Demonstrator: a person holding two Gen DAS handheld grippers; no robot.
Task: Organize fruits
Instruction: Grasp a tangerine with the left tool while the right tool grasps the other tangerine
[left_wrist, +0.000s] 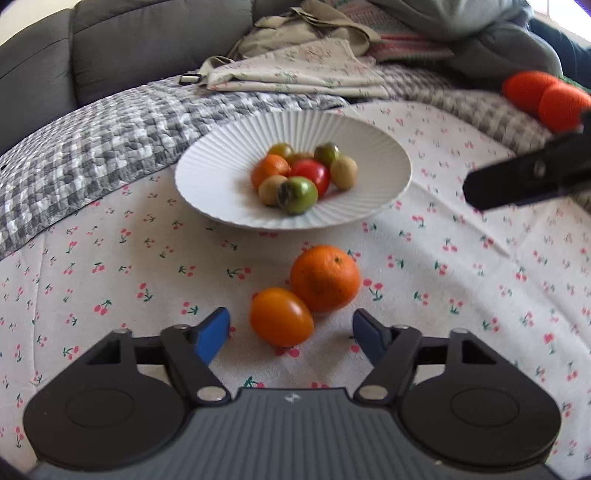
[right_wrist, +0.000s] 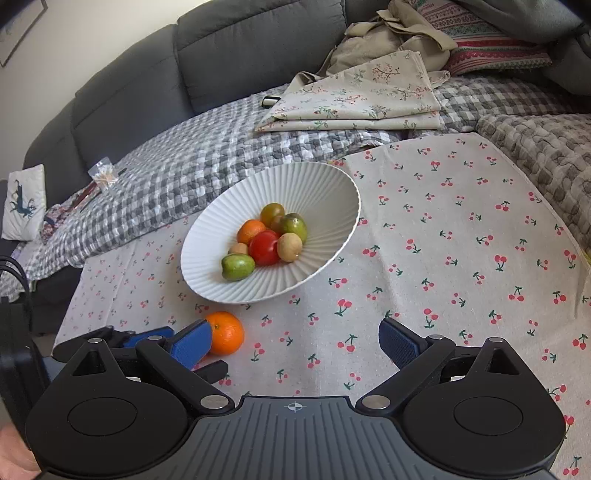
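Left gripper (left_wrist: 290, 334) parted around small smooth orange tomato (left_wrist: 281, 316), pads not touching it. Beside it, touching: round dimpled orange mandarin (left_wrist: 325, 277) on cherry-print cloth (left_wrist: 461, 280), near ribbed white bowl (left_wrist: 221, 173). Right gripper (right_wrist: 295, 343) wide apart, gripping nothing.

orange tomato (left_wrist: 281, 316) between jaws, untouched, orange (left_wrist: 325, 278) behind

Seven fruits in one bowl (left_wrist: 207, 173), two outside.

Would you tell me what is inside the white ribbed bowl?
The white ribbed bowl holds a heap of small fruits: red, orange, green and tan. Anything beneath the heap is covered.
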